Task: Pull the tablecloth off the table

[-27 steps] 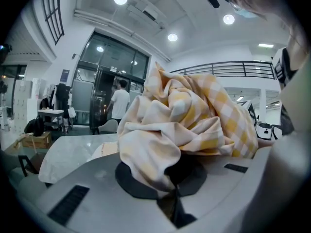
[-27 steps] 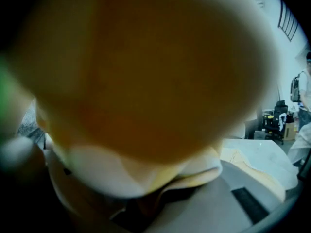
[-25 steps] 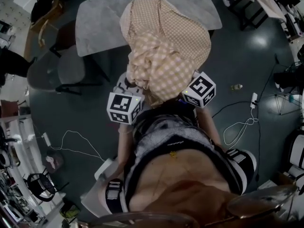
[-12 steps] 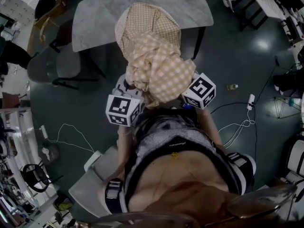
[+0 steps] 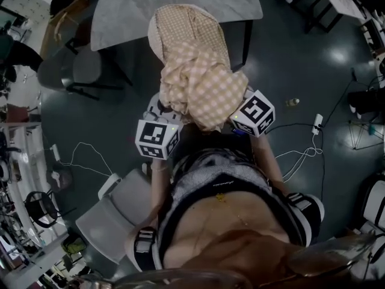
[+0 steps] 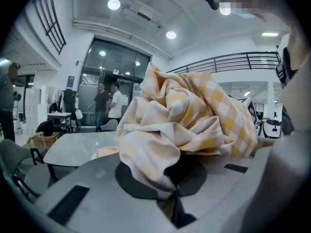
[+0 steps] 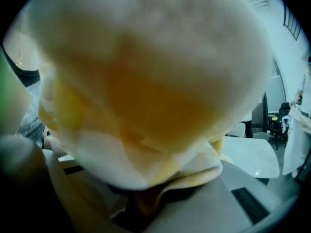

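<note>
Dragged more tablecloth off worktop with left tongs and right tongs clamped on it; left only its tail draped, upper centre.

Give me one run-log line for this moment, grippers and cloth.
left gripper: shut on tablecloth | right gripper: shut on tablecloth | tablecloth: bunched, far end on table | task: unfinished

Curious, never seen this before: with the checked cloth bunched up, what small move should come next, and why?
Probably pull both back from the table: left gripper and right gripper clamp the tablecloth, whose far end still lies on it.
</note>
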Tool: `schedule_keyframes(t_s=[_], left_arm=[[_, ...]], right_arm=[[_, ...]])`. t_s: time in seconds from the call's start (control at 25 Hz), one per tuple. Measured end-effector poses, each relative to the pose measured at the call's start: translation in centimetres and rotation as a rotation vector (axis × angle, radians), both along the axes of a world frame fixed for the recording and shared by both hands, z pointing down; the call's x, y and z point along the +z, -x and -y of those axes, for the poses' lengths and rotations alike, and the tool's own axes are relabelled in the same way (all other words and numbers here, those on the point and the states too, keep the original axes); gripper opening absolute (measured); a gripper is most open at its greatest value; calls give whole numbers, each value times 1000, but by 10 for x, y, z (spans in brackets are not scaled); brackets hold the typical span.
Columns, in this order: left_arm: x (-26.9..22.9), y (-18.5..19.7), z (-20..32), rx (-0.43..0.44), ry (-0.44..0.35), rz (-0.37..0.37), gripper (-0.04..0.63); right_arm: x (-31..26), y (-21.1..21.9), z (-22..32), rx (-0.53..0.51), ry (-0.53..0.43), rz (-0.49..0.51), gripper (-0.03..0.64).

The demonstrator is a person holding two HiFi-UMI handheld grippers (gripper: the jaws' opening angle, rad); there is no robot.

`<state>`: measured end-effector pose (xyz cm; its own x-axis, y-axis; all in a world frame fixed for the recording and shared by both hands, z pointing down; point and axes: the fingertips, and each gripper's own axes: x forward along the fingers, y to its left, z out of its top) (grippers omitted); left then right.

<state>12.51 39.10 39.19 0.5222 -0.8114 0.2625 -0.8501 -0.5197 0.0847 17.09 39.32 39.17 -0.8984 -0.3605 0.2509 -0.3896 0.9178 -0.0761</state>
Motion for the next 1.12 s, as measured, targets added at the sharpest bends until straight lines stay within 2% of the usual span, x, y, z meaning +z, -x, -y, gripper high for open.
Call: schedule_keyframes(t_s=[0.16,0.4,0.56,0.92,1.12], left_arm=[[-2,-1,-19,-30,-7,14,18],[3,23,-26,-40,2,-26,18],[7,35,-29,-36,9,-13,18],[4,130,-51,-29,13,1,18],[1,174,-56,6,-10,22,18]], right_arm=[[1,0,-16,-26,25,15,141],[4,24,-23,-35,38,9,141],[11,36,-23,-28,57,8,141],[11,132,-41,-20,80,32,141],[11,177,-49,15,76,61,141]])
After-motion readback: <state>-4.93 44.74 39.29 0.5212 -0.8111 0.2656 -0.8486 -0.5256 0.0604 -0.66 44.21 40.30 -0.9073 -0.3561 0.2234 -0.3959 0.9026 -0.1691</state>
